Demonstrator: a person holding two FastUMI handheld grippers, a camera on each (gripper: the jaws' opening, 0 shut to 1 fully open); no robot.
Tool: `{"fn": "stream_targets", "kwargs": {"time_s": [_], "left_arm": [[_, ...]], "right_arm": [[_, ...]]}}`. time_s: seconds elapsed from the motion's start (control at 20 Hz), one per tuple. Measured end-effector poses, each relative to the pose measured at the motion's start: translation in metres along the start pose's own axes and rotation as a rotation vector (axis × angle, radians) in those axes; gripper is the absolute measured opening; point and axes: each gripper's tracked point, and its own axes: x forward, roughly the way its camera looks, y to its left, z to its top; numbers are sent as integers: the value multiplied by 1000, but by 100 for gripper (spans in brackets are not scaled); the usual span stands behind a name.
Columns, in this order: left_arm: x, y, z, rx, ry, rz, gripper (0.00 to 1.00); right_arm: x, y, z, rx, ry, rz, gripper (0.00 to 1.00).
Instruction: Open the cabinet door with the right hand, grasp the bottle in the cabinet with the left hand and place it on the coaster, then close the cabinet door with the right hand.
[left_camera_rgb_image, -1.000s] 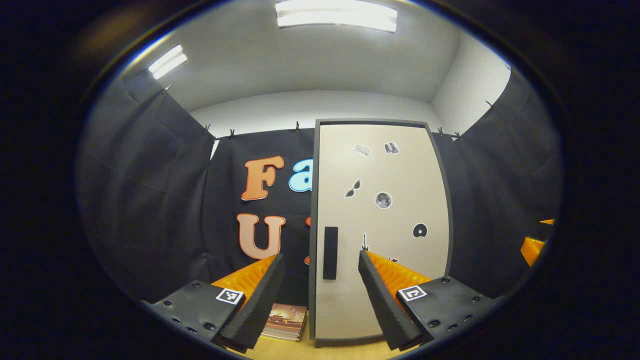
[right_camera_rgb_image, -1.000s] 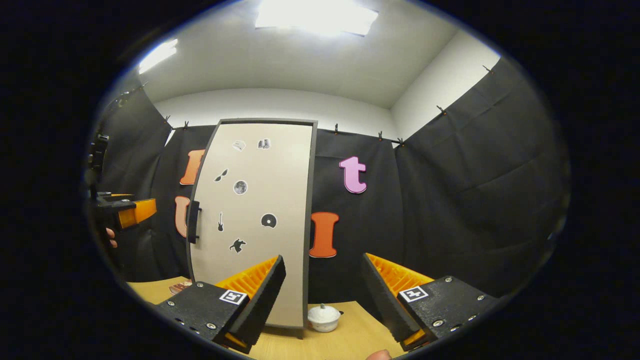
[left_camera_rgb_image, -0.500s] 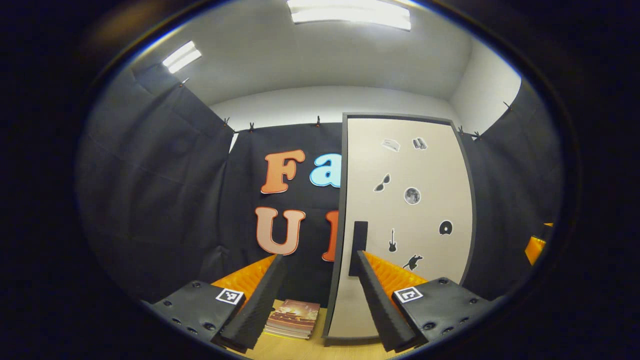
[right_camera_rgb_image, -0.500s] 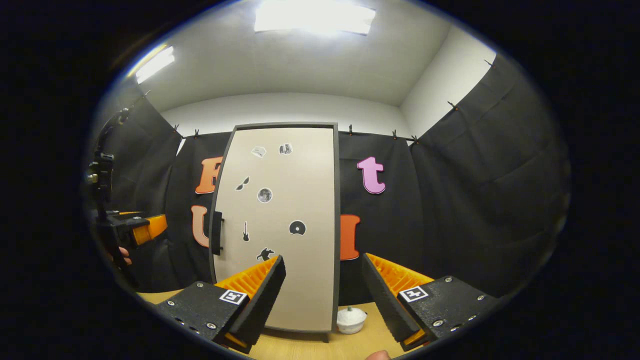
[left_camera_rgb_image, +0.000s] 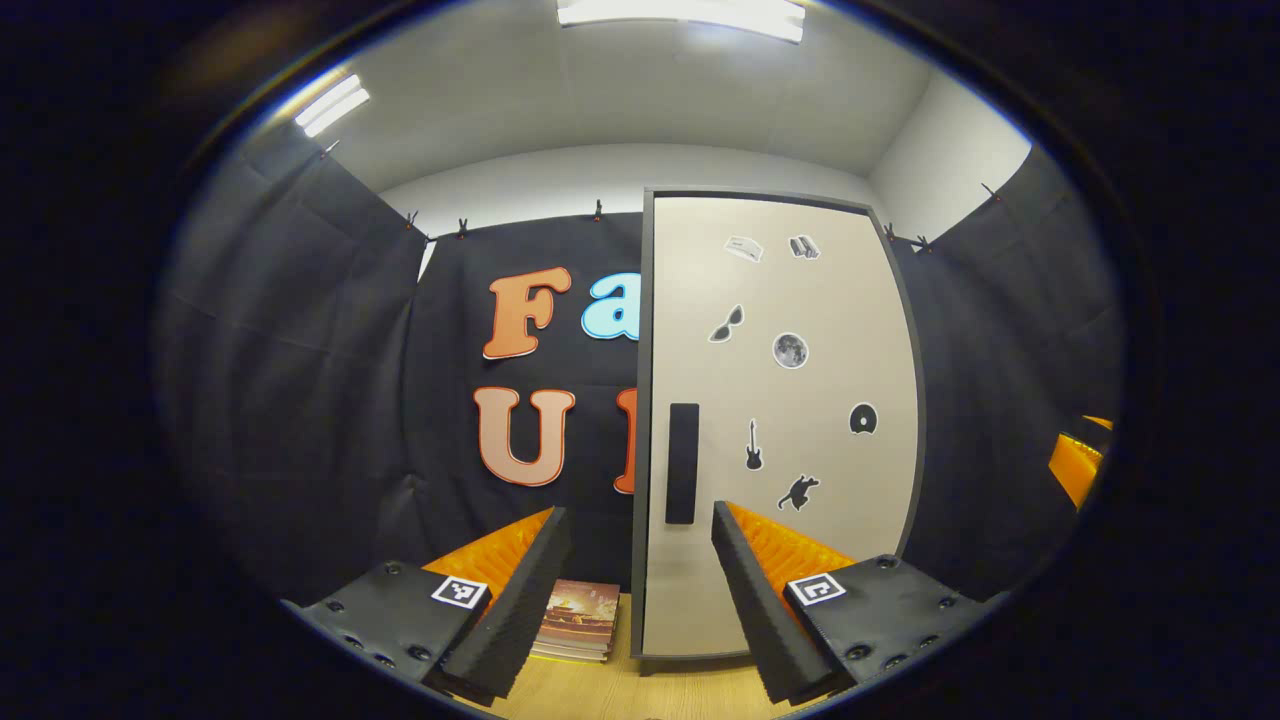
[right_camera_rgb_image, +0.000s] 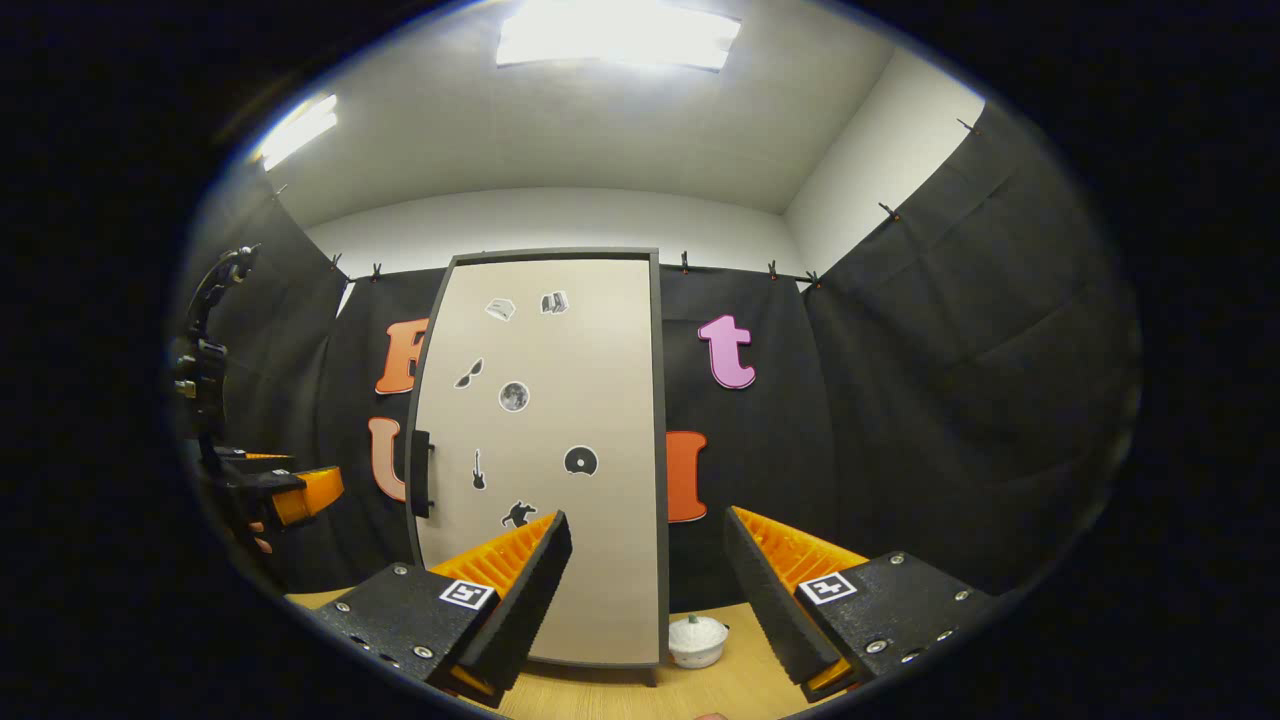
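**Booth inventory: cabinet shut, both claws spread and empty**

Clearances. One tall cabinet (left_camera_rgb_image: 780, 420) stands upright on the table (left_camera_rgb_image: 600, 690), its beige door (right_camera_rgb_image: 545, 450) closed flush inside a dark frame. One dark vertical handle (left_camera_rgb_image: 682, 477) sits near the door's left edge, at mid-height. In the left gripper view the left claw (left_camera_rgb_image: 635, 590) hangs in front of the cabinet with open air between it and the door; the handle shows in the gap between the fingers, well beyond them. In the right gripper view the right claw (right_camera_rgb_image: 645, 590) faces the door's right edge, also apart from it. Free space lies to the left of the cabinet and to its right, back to the black cloth wall.

Count.
- Claws: two. Both have fingers wide apart, with nothing between them. The left claw also shows at the left rim of the right gripper view, with part of the hand (right_camera_rgb_image: 262, 535) that holds it.
- Stickers on the door: seven small ones.
- Books: one small stack (left_camera_rgb_image: 578, 620), lying flat on the table just left of the cabinet's foot.
- White lidded pot (right_camera_rgb_image: 697, 640): one, on the table just right of the cabinet's foot.
- Bottle: behind the closed door, not visible; its place inside cannot be told.

Surface and room. Light wood table; black cloth on three sides; white ceiling with lit panels (right_camera_rgb_image: 615, 35).
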Motion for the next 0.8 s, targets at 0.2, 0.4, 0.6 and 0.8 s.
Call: {"fn": "stream_targets", "kwargs": {"time_s": [0.2, 0.4, 0.6, 0.8], "left_arm": [[1, -5, 9, 39, -36, -18, 94], [2, -1, 12, 36, -50, -24, 92], [7, 22, 0, 6, -11, 16, 94], [10, 48, -7, 26, -7, 57, 96]], "right_arm": [[6, 6, 1, -9, 2, 8, 95], [12, 22, -5, -7, 34, 33, 95], [19, 48, -13, -4, 66, 90, 95], [26, 85, -20, 5, 85, 160, 95]]}}
